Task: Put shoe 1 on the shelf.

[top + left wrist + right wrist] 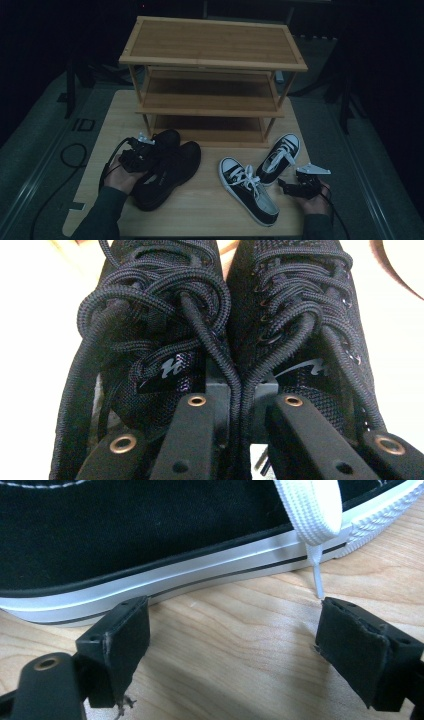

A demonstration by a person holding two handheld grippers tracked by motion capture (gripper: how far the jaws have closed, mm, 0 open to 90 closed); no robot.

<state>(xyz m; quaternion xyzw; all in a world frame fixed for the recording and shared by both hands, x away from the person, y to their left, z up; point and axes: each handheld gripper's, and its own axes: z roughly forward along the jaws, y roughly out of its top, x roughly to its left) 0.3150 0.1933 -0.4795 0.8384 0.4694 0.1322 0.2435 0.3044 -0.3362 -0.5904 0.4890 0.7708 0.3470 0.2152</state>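
Two black shoes (pixel 220 330) hide the left gripper (pixel 240 405) clamping them; right gripper (pixel 230 645) gapes

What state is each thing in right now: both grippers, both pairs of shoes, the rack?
Left gripper: shut on the black shoes, jaws inside their openings.
Black shoes: side by side on the table, laced.
Right gripper: open, holding nothing, beside a sneaker's sole.
Sneakers: on the table, apart, angled differently.
Rack: upright, shelves bare.
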